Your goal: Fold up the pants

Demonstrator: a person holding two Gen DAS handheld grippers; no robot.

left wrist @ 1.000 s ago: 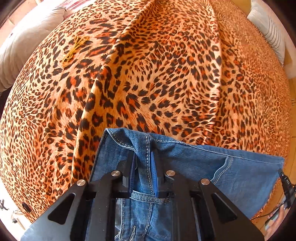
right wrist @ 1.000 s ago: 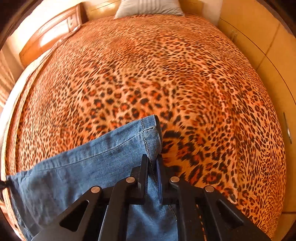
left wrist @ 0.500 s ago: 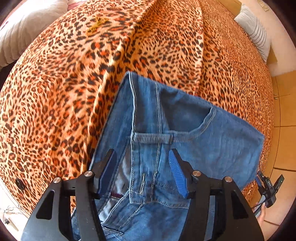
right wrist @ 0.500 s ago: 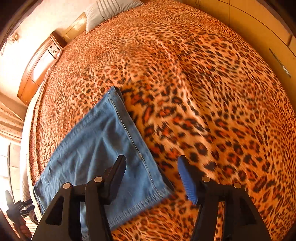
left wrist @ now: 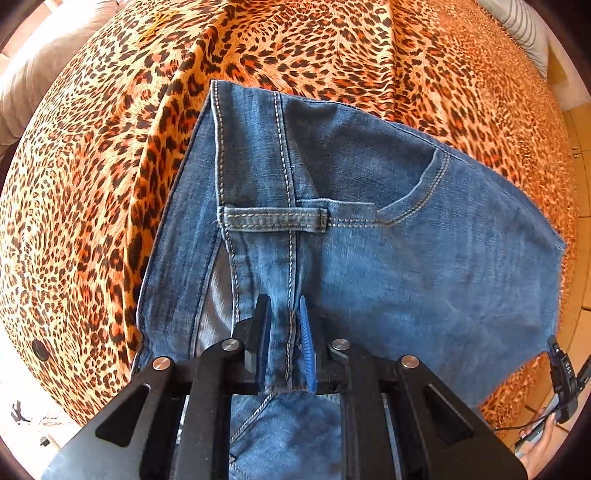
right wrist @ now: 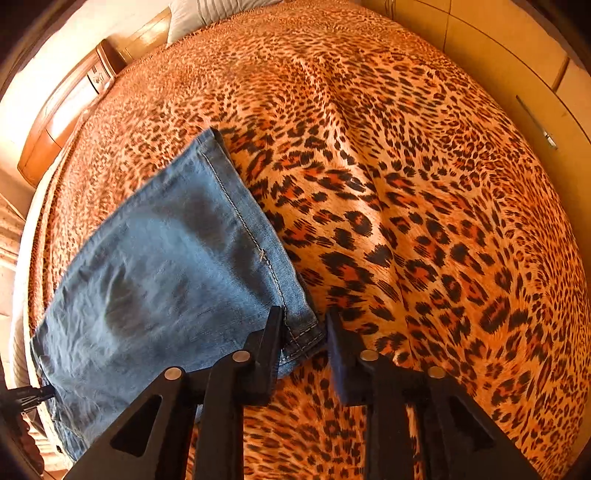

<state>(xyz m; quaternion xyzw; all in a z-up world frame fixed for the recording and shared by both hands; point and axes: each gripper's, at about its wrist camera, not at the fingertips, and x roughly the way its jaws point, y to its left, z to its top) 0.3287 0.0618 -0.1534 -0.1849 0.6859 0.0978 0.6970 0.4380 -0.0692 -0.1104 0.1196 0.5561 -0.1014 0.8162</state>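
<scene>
Blue jeans [left wrist: 406, 258] lie folded lengthwise on the leopard-print bedspread [left wrist: 92, 184]. The left wrist view shows their waist end with a belt loop and a pocket. My left gripper [left wrist: 283, 306] points down at the waist and its jaws are closing; the pads press on a stitched fold of denim. In the right wrist view the leg end of the jeans [right wrist: 166, 266] stretches away to the left. There my right gripper [right wrist: 304, 317] straddles the hem corner [right wrist: 303, 332], jaws closing. One finger touches the hem and the other stands apart from it.
The bedspread [right wrist: 406, 184] covers the whole bed, with ridges in it. A striped pillow [right wrist: 207, 11] and a wooden headboard [right wrist: 62, 122] are at the far end. Wardrobe doors [right wrist: 517, 74] run along the right side. A person's hand [left wrist: 535, 439] shows at the lower right.
Both grippers let go of the jeans and opened wide as the jeans settled flat. The left has since shut on the waist fold; the right has narrowed around the hem corner.
</scene>
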